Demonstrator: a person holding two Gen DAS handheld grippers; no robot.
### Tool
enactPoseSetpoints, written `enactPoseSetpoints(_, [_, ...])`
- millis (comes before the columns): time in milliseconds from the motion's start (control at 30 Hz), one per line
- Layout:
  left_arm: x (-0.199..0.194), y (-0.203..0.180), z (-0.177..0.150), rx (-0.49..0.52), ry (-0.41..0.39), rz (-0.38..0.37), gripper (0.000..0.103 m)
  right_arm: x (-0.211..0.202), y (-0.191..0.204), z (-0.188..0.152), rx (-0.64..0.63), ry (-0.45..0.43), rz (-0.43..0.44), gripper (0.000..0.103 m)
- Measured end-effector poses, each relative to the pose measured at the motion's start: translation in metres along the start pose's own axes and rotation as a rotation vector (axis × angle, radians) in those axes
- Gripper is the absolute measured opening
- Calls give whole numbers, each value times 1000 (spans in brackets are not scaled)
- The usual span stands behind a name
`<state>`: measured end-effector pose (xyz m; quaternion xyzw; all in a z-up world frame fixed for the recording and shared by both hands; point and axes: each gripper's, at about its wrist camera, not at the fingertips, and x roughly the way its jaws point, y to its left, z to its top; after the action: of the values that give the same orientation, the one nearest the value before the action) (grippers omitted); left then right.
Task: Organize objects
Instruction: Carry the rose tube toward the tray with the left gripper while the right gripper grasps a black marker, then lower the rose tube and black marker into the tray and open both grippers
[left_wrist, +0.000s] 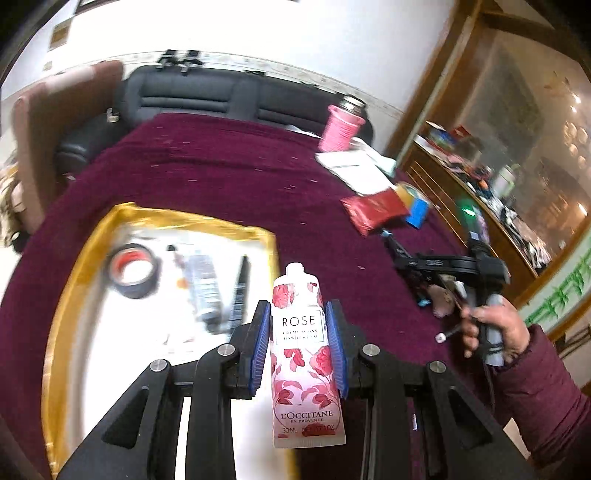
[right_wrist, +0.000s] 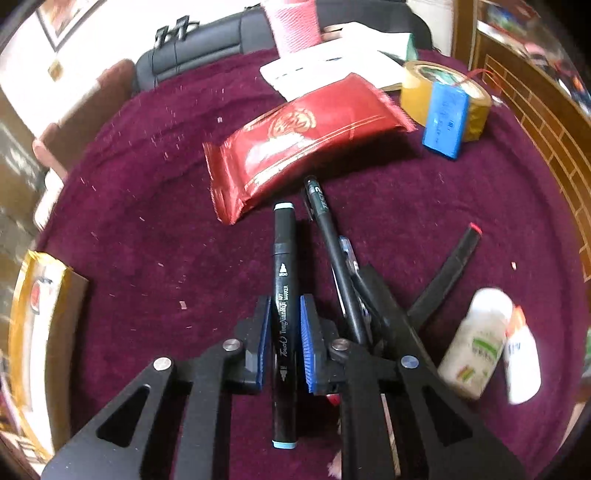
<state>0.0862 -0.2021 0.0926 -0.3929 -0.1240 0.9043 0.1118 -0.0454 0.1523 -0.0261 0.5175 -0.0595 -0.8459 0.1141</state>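
While the left hand-held gripper (left_wrist: 299, 341) is clamping a rose hand-cream tube (left_wrist: 303, 354) beside the gold tray (left_wrist: 74, 266), the right hand-held gripper (right_wrist: 284, 341) is squeezing a black art marker (right_wrist: 283, 314).

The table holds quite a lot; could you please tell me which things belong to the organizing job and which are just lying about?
In hand:
- hand cream tube, in left gripper
- art marker, in right gripper
- gold-rimmed tray

Lying about:
- red packet
- tape roll
- pink cup

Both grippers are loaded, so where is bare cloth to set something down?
Free: maroon cloth between gold tray and red packet. Crowded: right of art marker, with pens, bottles, tape roll.
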Motion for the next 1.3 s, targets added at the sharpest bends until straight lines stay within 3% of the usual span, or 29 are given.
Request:
enactPoseSetpoints(167, [-22, 38, -5, -23, -7, 90, 26, -41, 9, -13, 68, -28, 191, 13])
enactPoseSetpoints(300, [-23, 62, -7, -16, 24, 170, 26, -69, 52, -26, 47, -20, 354, 13])
enactPoseSetpoints(600, [8, 99, -16, 10, 129, 284, 26, -44, 169, -57, -32, 147, 598, 13])
enactPoseSetpoints(700, [19, 108, -13, 28, 151, 331, 26, -26, 205, -70, -61, 207, 617, 13])
enactPoseSetpoints(967, [36, 111, -10, 55, 194, 366, 26, 16, 261, -88, -70, 300, 599, 14])
enactPoseSetpoints(1100, [32, 118, -9, 13, 187, 335, 26, 28, 270, -92, -59, 306, 564, 14])
enactPoseSetpoints(1300, [7, 129, -4, -105, 136, 202, 33, 35, 275, -92, -60, 303, 526, 14])
